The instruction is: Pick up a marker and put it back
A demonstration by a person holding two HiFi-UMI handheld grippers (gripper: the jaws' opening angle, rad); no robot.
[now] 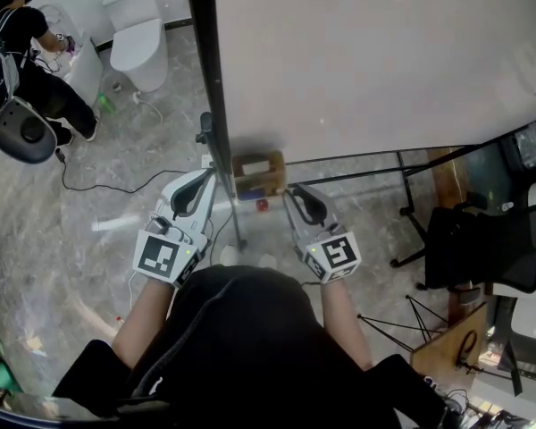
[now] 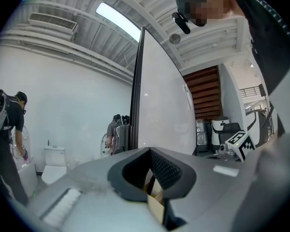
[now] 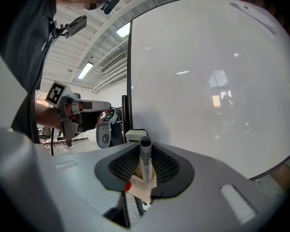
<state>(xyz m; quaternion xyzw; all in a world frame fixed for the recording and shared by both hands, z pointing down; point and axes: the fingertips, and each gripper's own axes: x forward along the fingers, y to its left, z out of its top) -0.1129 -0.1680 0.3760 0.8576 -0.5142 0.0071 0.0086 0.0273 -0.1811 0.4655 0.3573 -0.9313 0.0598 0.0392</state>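
At the whiteboard (image 1: 375, 61), the right gripper (image 3: 144, 170) clamps a marker (image 3: 145, 153) upright just above the wooden holder (image 1: 257, 175), whose edge the left gripper (image 2: 153, 178) appears to pinch; pick-up seemingly done, seating and release yet to come.

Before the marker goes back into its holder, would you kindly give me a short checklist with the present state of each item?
1. Right gripper closed on the white-bodied, black-capped marker: ok.
2. Marker upright, cap on top: ok.
3. Marker lined up above the small wooden holder box at the whiteboard lower edge: ok, wood shows directly beneath it.
4. Free slot in the box under the marker's tip: cannot tell, the marker and jaws cover it.
5. Left gripper steadying the box: cannot tell; wood shows between its jaws, but contact is unclear.
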